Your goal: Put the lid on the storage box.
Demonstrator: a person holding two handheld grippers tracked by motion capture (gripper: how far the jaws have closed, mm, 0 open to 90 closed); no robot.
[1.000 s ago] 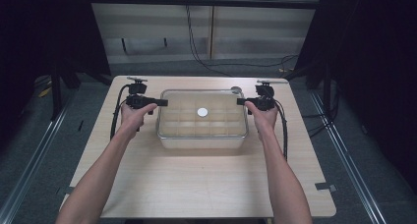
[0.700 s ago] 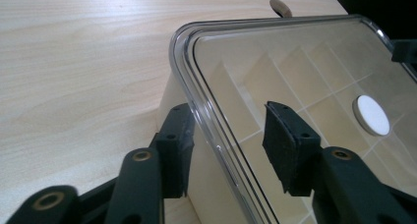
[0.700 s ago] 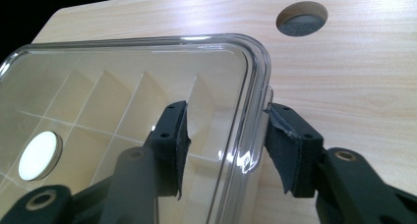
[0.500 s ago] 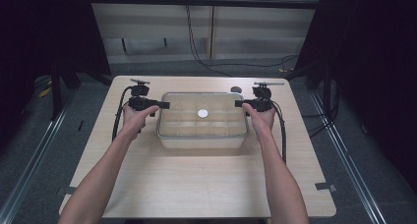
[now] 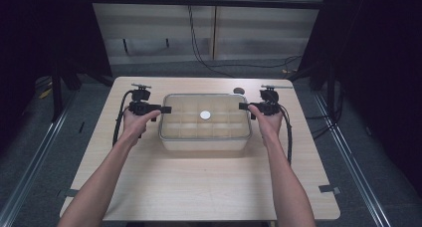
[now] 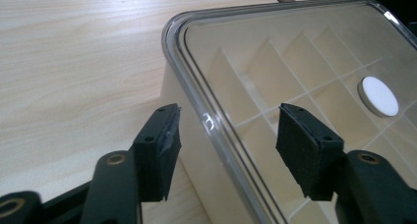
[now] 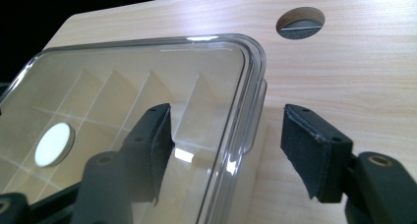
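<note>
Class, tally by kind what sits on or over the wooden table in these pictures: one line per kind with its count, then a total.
Clear lidded compartment box: 1
White round disc on the lid: 1
Black two-jaw grippers, left gripper and right gripper: 2
Round hole in the table: 1
Total: 5

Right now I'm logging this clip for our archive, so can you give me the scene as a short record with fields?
container: clear lidded box with divided compartments, on the table
lid: on, white round disc at its middle
left gripper: jaws have just been opening, astride the box's left rim, pads clear
right gripper: jaws have just been opening, astride the right rim, pads clear
table hole: beyond the box
</note>
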